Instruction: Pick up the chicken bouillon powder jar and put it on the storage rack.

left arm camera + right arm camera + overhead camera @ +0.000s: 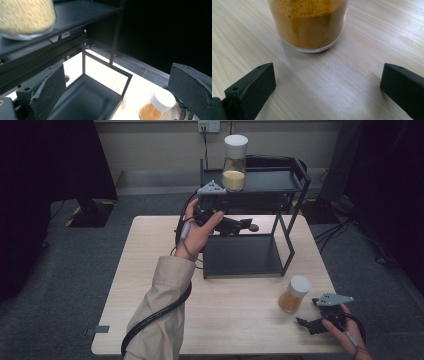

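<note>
While the short clear glass jar of orange powder with a white lid [294, 294] stands upright near the right front of the pale wooden table [150, 285], the right tool [306, 324] lies just before it, jaws spread wide and gripping nothing. If that tool pushes in too low or off-centre, a jaw could likely knock the jar over or skid it along. The left tool [120, 95], likewise spread and empty, hangs beside the black metal two-tier shelf [280, 180]; a careless swing might nudge the tall glass jar of yellow grain [234, 162] on top.
</note>
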Available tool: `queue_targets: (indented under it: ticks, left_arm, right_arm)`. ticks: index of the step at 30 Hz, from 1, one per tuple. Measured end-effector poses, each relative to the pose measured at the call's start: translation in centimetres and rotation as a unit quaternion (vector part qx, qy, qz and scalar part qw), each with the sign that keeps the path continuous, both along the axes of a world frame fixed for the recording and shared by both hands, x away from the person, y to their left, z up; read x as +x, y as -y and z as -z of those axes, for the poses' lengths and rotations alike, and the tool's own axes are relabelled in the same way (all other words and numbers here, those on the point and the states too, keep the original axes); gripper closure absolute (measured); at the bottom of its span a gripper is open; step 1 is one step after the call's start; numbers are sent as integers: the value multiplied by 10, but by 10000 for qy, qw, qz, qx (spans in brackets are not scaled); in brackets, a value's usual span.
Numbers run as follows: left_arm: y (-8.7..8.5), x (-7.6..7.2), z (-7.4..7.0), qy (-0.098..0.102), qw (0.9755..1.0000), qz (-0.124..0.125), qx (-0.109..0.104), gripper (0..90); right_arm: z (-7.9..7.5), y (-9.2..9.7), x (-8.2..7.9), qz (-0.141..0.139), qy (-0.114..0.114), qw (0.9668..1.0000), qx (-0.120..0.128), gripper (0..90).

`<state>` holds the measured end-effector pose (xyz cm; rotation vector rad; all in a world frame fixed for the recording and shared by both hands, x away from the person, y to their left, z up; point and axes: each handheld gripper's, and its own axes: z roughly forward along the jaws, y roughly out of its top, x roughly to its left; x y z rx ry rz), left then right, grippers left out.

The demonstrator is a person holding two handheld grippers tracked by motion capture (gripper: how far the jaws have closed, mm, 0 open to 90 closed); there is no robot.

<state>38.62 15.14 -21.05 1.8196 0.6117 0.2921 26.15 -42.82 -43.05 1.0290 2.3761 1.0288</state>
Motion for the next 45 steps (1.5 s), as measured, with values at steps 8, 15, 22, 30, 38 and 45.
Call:
queue_targets:
  ticks: [8, 15, 22, 30, 38, 45]
  left_arm:
    - [-5, -4, 14, 13, 9999, 85, -74, 9]
    - [-14, -8, 26, 5, 9999, 114, -121, 10]
    - [-19, -11, 41, -72, 9999, 110, -107, 9]
    - [-20, -12, 62, -73, 9998, 195, 21, 9]
    - [-25, -18, 78, -98, 9996, 171, 216, 9]
    - [-33, -21, 98, -200, 9994, 130, 257, 9]
  right_arm:
    - [0, 0, 0, 2, 4, 10000, 5, 0]
    - [0, 0, 0, 2, 4, 10000, 4, 0]
    - [0, 0, 0, 0, 7, 10000, 4, 0]
    - [0, 0, 0, 6, -4, 10000, 7, 0]
    - [0, 0, 0, 0, -1, 10000, 1, 0]
    - [0, 0, 0, 1, -2, 10000, 1, 0]
